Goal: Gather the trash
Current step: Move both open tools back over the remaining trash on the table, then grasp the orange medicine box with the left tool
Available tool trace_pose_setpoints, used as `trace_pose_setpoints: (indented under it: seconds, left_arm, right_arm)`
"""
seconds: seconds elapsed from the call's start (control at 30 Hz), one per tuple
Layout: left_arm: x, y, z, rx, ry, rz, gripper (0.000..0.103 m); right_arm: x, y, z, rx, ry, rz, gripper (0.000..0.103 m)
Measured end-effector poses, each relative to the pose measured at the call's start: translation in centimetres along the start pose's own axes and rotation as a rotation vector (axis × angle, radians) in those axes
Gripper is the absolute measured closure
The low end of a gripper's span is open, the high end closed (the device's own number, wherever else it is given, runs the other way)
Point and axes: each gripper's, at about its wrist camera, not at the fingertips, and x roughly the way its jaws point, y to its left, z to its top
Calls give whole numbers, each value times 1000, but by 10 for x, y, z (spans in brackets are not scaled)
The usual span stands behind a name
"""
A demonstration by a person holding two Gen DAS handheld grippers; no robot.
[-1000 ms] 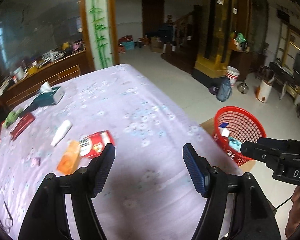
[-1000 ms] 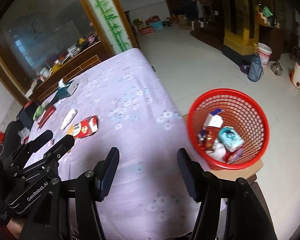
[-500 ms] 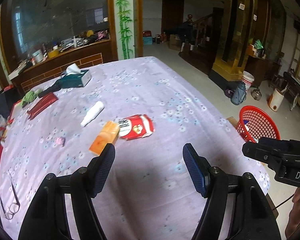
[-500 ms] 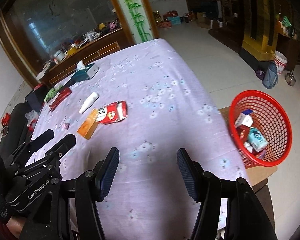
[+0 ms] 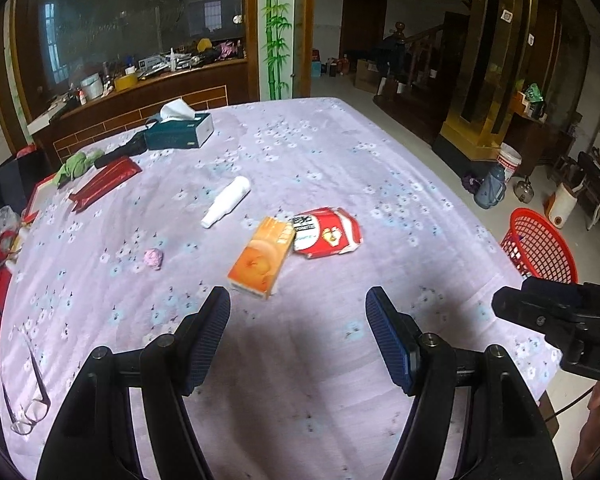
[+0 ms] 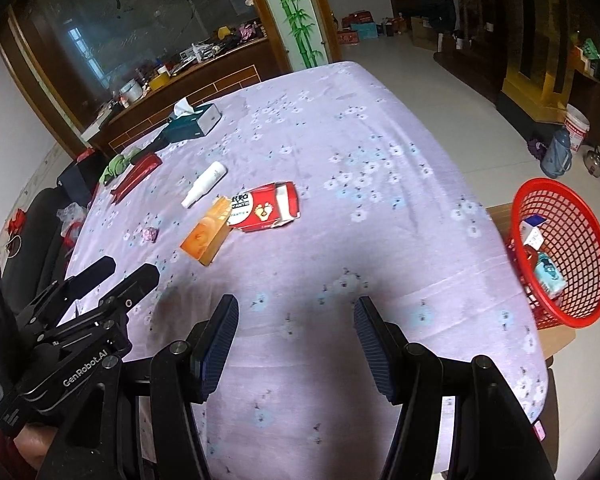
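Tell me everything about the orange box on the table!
The orange box is a small flat carton, cardboard by the look of it, with a round orange picture on top. It lies flat on the purple flowered tablecloth, angled, its far end touching or slightly overlapping the crumpled red packet. It looks closed and undented. Nothing holds it; the open left gripper hangs just short of it.

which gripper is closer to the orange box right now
Left. The left gripper hangs open just short of the orange box, which lies ahead near its left finger. The right gripper, also open, sits farther off, toward the red basket.
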Motion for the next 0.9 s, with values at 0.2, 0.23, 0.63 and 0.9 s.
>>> trace_pose_setpoints:
  seconds: [0.2,0.23,0.63,0.9]
  left_arm:
    - [31,41,4,-18,72,-31,31]
    - [39,49,4,-21,83,-40,31]
    - [143,62,20,-3,256,-88,31]
    - [175,55,25,-2,248,-54,45]
  right_arm:
    - [8,9,-2,3,15,-6,39]
    - [8,9,-3,4,15,-9,38]
    - [-2,-15,-7,61,14,-85,37]
    - [4,-24,-2,65,40,-78,37]
